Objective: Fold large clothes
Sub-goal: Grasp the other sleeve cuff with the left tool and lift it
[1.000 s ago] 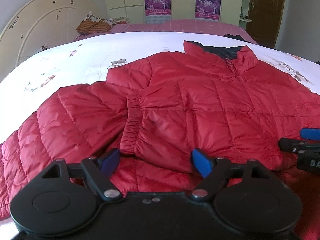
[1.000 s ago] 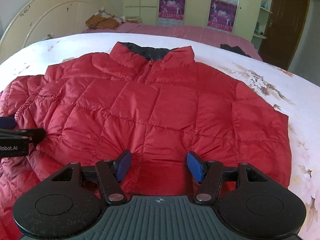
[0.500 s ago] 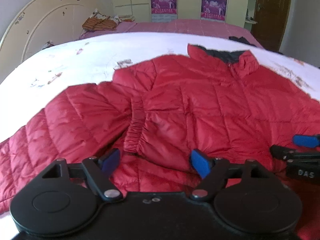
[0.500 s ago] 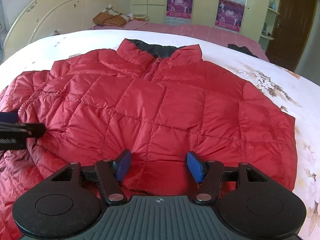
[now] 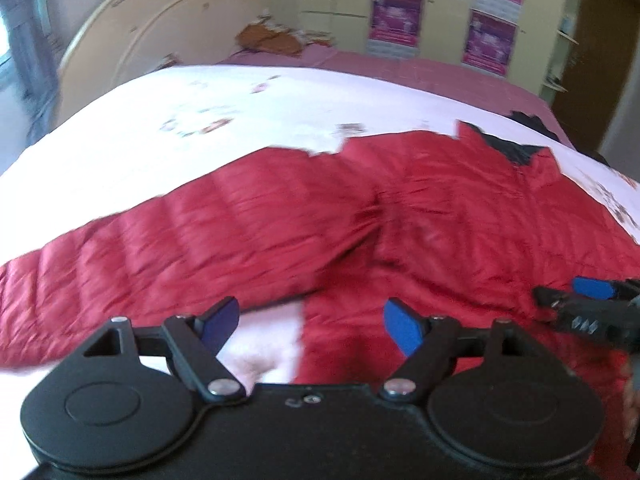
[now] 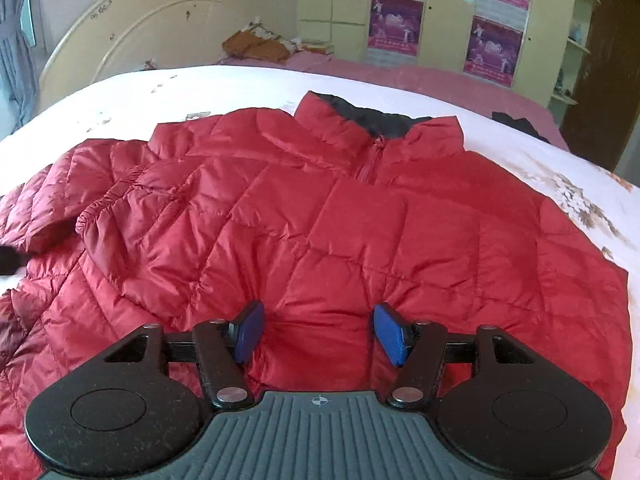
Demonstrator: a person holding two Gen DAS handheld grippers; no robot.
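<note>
A red quilted puffer jacket (image 6: 320, 208) lies front up on a white bed (image 6: 200, 84), collar with dark lining at the far side. Its left sleeve (image 5: 192, 236) stretches out to the left, and an elastic cuff (image 6: 100, 204) lies folded onto the body. My left gripper (image 5: 312, 322) is open and empty, just above the jacket's lower left edge, where bare sheet shows. My right gripper (image 6: 318, 330) is open and empty over the hem at the jacket's middle; it also shows in the left wrist view (image 5: 588, 300).
The white floral sheet (image 5: 224, 120) surrounds the jacket. A curved cream headboard (image 6: 132, 36) stands at the far left. A pink bed (image 6: 420, 80) with an orange cloth (image 6: 256, 46) lies behind. A dark garment (image 6: 516, 124) lies at the far right. Cupboards with posters and a brown door line the back wall.
My left gripper has swung left, so the outstretched sleeve and bare sheet now fill its view, with motion blur. My right gripper has stayed over the hem, both still open.
</note>
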